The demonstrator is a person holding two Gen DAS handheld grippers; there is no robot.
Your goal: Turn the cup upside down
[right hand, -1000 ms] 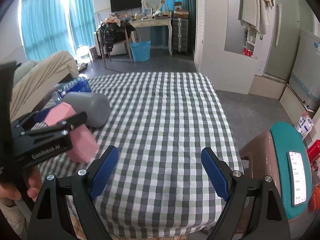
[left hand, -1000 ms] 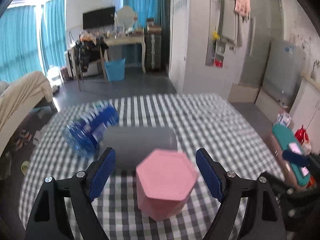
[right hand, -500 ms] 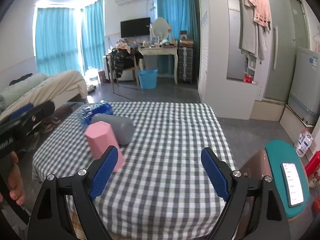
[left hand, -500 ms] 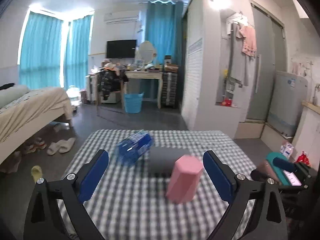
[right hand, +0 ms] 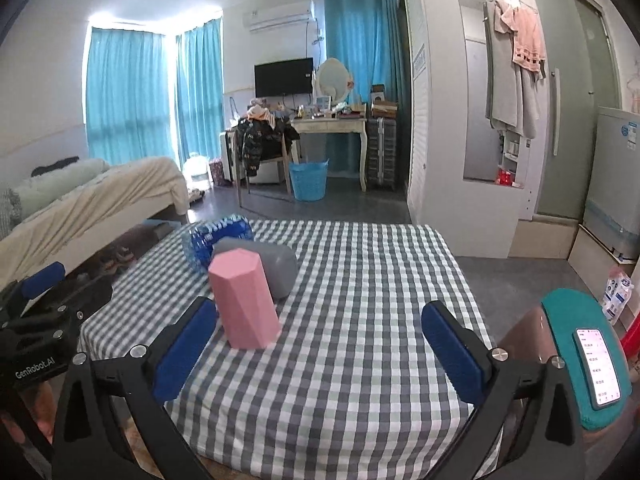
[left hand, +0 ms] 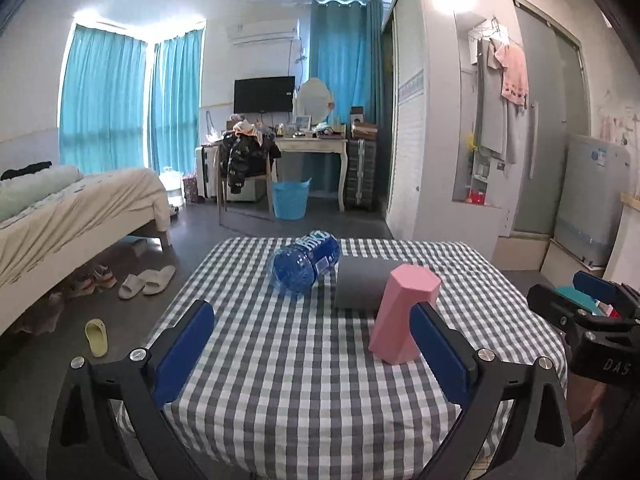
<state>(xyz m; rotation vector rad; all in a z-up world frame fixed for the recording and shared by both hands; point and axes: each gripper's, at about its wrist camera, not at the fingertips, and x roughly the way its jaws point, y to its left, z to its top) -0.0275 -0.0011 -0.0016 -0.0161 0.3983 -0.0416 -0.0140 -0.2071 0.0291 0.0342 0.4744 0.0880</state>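
A pink faceted cup (left hand: 402, 314) stands with its closed end up on the checked tablecloth (left hand: 300, 360); it also shows in the right wrist view (right hand: 246, 304). My left gripper (left hand: 314, 354) is open and empty, held back from the cup near the table's front edge. My right gripper (right hand: 316, 354) is open and empty, to the right of the cup and short of it. Each gripper shows at the edge of the other's view.
A grey cylinder (left hand: 362, 286) lies on its side just behind the cup, and a blue water bottle (left hand: 306, 266) lies beside it. A teal-topped stool with a phone (right hand: 598, 362) stands right of the table. A bed (left hand: 72, 208) is at left.
My left gripper has drawn back from around the pink cup and left it standing on the table. My right gripper has also pulled back and levelled out. The cup stayed put.
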